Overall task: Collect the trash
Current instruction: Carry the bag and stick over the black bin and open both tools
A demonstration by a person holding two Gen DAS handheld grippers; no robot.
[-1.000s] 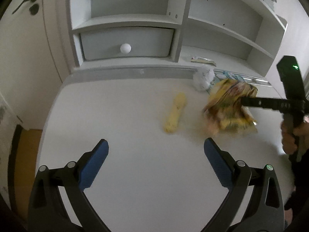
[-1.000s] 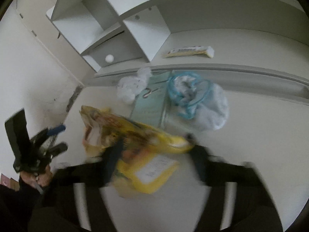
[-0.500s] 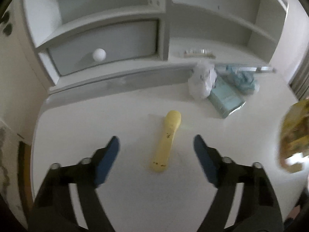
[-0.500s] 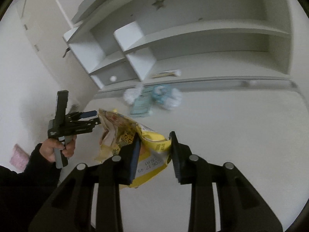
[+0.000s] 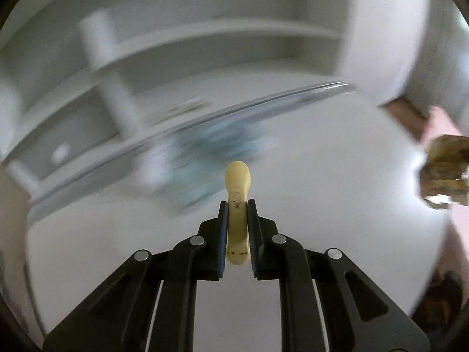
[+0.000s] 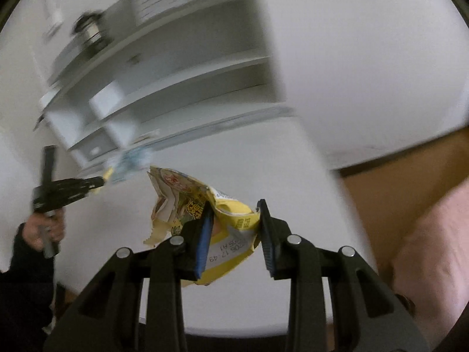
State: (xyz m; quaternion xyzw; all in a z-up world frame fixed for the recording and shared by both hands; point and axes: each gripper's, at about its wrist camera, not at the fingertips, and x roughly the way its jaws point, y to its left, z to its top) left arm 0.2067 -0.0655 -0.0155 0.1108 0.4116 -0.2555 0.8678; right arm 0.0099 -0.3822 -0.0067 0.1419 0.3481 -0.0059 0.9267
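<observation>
Left gripper [image 5: 237,220] has just snapped together, and it's got something: the pale yellow peel-like piece [image 5: 238,187] is pinched between the blue pads at the centre of the left wrist view, its rounded end poking out past the fingertips. A second ago those jaws were spread wide with that piece lying loose on the white desk [image 5: 322,205]; now it's caught, so that's one more bit of rubbish secured. Over on the other side, the right gripper [image 6: 234,226] is clamped on the crumpled yellow snack bag [image 6: 193,202], low centre in the right wrist view, torn mouth flapping up to the left. Compare a second ago, when that bag sat low against the desk: it now hangs clear above the surface, and brown floor [image 6: 395,187] and something pink show at the right edge, so it looks to be on its way off the desk. Further back, blurred, the blue-and-white litter [image 5: 217,146] lies near the rear of the desk, so I'd say there's more to fetch. Behind it all, the white shelf unit [image 6: 164,88], smeared upper left.
</observation>
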